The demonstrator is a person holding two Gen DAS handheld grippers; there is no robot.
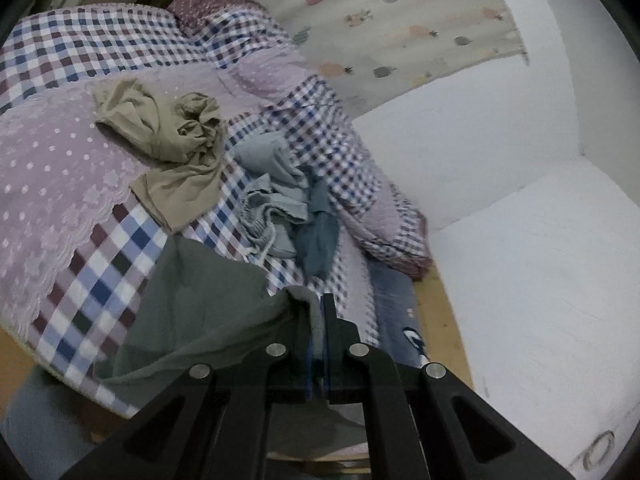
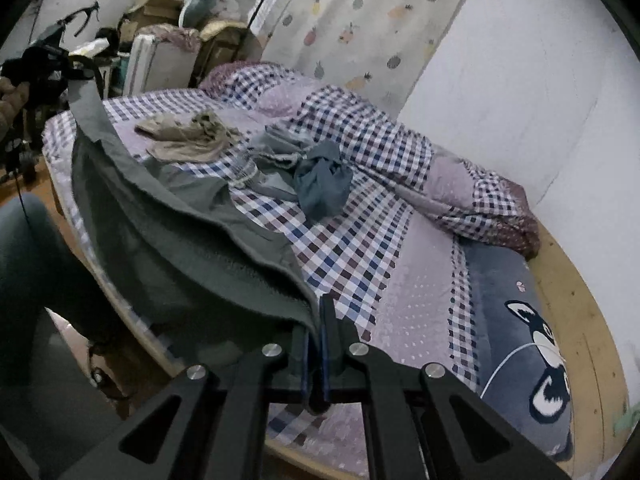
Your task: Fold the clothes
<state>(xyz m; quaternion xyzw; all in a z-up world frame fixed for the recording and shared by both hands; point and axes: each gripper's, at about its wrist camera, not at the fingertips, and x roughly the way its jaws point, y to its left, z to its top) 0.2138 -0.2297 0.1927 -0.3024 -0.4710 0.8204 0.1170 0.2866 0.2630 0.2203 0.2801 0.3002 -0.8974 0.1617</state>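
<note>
Over the bed (image 2: 360,248), both grippers, left (image 1: 319,304) and right (image 2: 319,304), are pinching the soft, floppy grey garment (image 2: 168,240) by its edge; corners are gripping best.

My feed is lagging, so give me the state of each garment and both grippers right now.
Left gripper: shut on the grey garment.
Right gripper: shut on the grey garment, stretched between both.
Tan garment: crumpled, unfolded, on the bed.
Light blue garment: crumpled.
Dark blue garment: crumpled.

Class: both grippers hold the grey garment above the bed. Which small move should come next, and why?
Probably lower the grey garment onto the bare checked sheet and spread it flat: left gripper and right gripper each pinch an edge, and it hangs sagging between them.
</note>
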